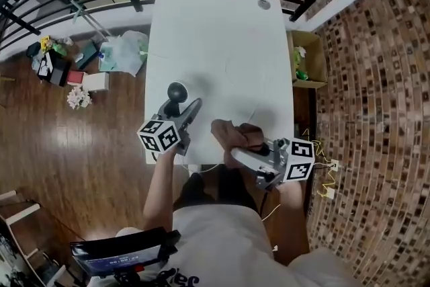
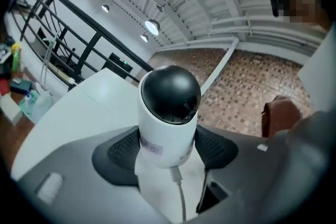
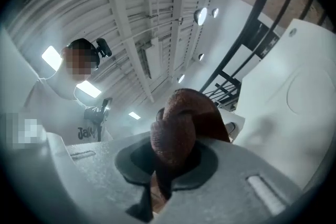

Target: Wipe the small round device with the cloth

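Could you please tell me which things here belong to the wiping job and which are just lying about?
Job: device, cloth.
Lying about: cardboard box, plastic bag, flowers.

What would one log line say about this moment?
left gripper: grips round device; right gripper: grips brown cloth; cloth and device: apart

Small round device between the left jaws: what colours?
White body, black domed top on the small round device; clearest in the left gripper view.
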{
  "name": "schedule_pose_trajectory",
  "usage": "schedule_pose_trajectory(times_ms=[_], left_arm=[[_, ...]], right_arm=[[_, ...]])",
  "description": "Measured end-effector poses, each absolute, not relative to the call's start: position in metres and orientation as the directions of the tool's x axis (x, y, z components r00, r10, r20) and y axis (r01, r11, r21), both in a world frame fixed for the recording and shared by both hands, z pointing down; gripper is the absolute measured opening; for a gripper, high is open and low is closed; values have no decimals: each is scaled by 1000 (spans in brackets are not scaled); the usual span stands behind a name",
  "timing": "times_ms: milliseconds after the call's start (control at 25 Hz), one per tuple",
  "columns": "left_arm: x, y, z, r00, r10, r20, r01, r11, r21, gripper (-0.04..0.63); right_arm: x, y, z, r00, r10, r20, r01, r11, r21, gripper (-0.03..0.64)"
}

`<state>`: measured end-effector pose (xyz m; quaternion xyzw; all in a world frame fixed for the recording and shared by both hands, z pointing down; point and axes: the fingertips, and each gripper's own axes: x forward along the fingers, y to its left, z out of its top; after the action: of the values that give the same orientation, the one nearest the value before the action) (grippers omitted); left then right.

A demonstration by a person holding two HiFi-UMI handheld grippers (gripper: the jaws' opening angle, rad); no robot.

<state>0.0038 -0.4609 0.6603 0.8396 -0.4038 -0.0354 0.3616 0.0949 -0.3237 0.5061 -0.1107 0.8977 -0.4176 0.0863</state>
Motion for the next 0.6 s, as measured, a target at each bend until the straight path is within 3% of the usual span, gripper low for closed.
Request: schedule_pose_trajectory(times_ms=[240, 400, 600], left_arm=[[6, -451, 743, 534, -660, 529, -845, -412, 340, 352], [18, -454, 766, 453, -671, 587, -874, -465, 143, 354], [26, -446, 773, 426, -650, 629, -875, -473, 104, 377]], right_arm=[[77, -296, 550, -951, -308, -13, -165, 544, -823, 26], [80, -295, 568, -935, -346, 82, -263, 519, -813, 26], [79, -293, 552, -899, -398, 183, -394, 551, -736, 26]])
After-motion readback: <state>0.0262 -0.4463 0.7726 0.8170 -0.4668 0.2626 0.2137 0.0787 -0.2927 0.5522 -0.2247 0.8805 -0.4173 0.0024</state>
